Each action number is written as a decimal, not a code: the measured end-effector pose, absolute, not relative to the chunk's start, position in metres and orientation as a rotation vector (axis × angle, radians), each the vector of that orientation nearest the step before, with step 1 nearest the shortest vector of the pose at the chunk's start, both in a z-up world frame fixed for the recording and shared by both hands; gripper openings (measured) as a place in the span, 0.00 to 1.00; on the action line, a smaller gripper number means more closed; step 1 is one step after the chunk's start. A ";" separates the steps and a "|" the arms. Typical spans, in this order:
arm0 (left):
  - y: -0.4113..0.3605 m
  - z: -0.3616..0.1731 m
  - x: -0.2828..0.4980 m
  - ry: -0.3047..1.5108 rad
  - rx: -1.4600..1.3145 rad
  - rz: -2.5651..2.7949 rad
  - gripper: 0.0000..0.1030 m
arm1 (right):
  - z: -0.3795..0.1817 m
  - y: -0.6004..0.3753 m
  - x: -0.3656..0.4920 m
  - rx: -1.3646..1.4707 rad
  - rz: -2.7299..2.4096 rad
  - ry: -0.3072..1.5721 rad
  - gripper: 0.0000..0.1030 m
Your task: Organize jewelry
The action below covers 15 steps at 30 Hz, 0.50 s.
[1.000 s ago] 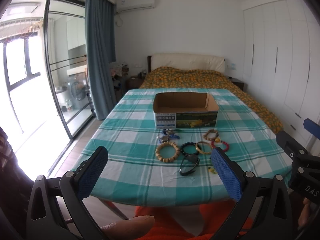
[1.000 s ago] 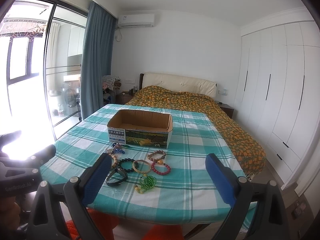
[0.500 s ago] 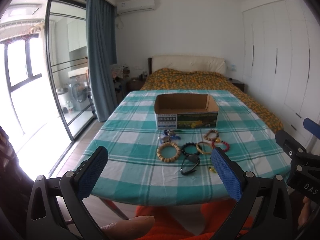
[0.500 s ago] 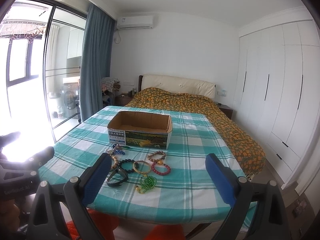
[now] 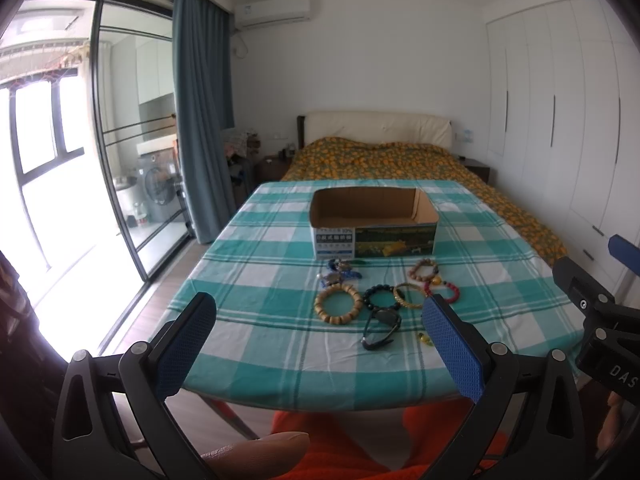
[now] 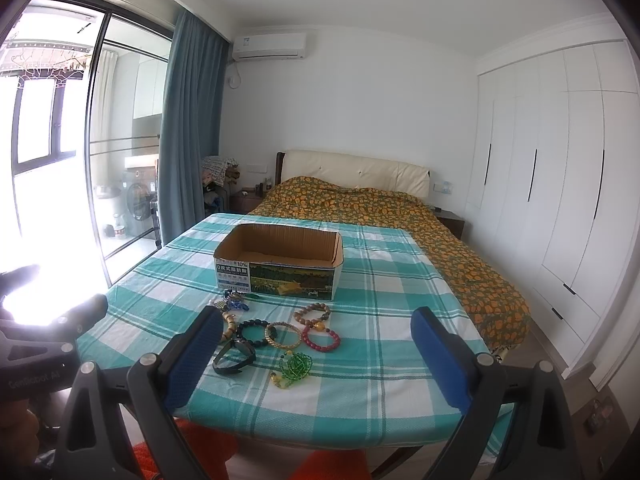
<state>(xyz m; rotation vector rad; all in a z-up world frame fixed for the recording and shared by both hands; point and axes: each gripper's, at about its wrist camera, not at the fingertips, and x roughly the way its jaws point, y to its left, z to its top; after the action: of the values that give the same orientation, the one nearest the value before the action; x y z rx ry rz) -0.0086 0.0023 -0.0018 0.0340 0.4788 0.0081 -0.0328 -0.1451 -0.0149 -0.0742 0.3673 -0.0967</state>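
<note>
Left wrist view: left tool (image 5: 318,346) spread wide, empty, held off the near edge of the desk (image 5: 248,280). Open cardboard box (image 5: 374,224) at desk centre toward the far edge. Jewelry lying on the checked cloth just in front of the box: wooden bead bracelet (image 5: 338,303), dark bead bracelet (image 5: 380,297), gold bangle (image 5: 408,295), red bead bracelet (image 5: 445,290), black band (image 5: 381,328) nearest the near edge. Right wrist view: right tool (image 6: 316,360) also spread wide, empty, off the near edge. Green bead strand (image 6: 295,368) beside the black band, toward the near edge. Box interior looks bare.
</note>
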 end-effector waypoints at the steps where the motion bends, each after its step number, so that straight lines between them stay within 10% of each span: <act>1: 0.002 -0.002 -0.009 0.479 0.035 0.008 1.00 | -0.015 -0.145 -0.033 -0.074 -0.097 0.368 0.94; 15: 0.002 -0.001 -0.009 0.478 0.036 0.009 1.00 | -0.016 -0.146 -0.032 -0.073 -0.097 0.369 0.94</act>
<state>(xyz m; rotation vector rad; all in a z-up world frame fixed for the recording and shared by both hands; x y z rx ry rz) -0.0092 0.0024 -0.0012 0.0359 0.4785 0.0093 -0.0323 -0.1458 -0.0155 -0.0735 0.3693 -0.0967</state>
